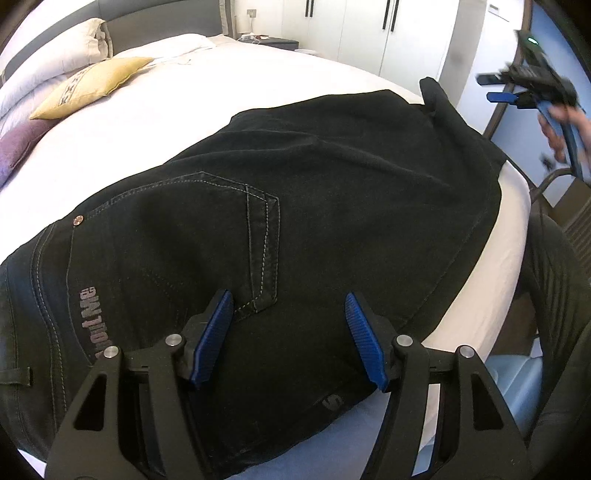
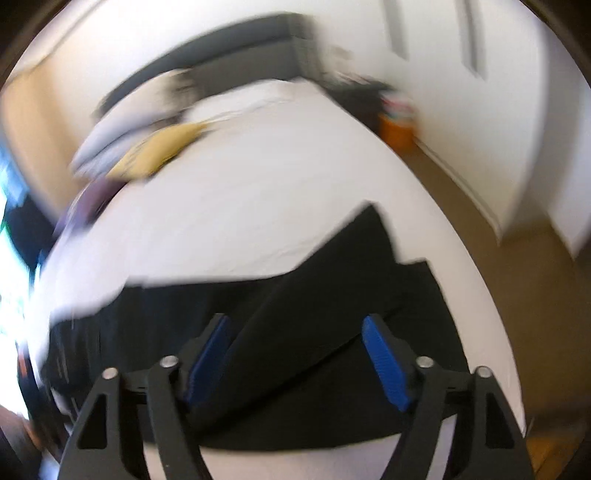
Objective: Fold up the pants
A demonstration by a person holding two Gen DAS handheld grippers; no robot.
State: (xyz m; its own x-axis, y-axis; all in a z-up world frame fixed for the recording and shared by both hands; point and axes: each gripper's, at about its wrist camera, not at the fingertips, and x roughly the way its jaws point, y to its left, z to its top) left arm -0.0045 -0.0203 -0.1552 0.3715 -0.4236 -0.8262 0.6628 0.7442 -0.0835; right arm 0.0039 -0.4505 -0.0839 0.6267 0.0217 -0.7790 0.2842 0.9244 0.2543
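Note:
Black jeans (image 1: 314,206) lie folded on the white bed (image 1: 207,88), back pocket up, waist at the left. My left gripper (image 1: 288,299) is open and empty, hovering just above the jeans beside the pocket. My right gripper (image 2: 295,325) is open and empty, above the leg end of the jeans (image 2: 332,295); this view is blurred by motion. The right gripper also shows in the left wrist view (image 1: 491,88), held in a hand off the bed's right edge.
A yellow cushion (image 1: 88,86), a purple cushion (image 1: 18,146) and white pillows (image 1: 55,51) lie at the head of the bed. A dark nightstand (image 1: 277,41) and white wardrobe doors (image 1: 369,26) stand behind. A dark chair (image 1: 554,280) is at the right.

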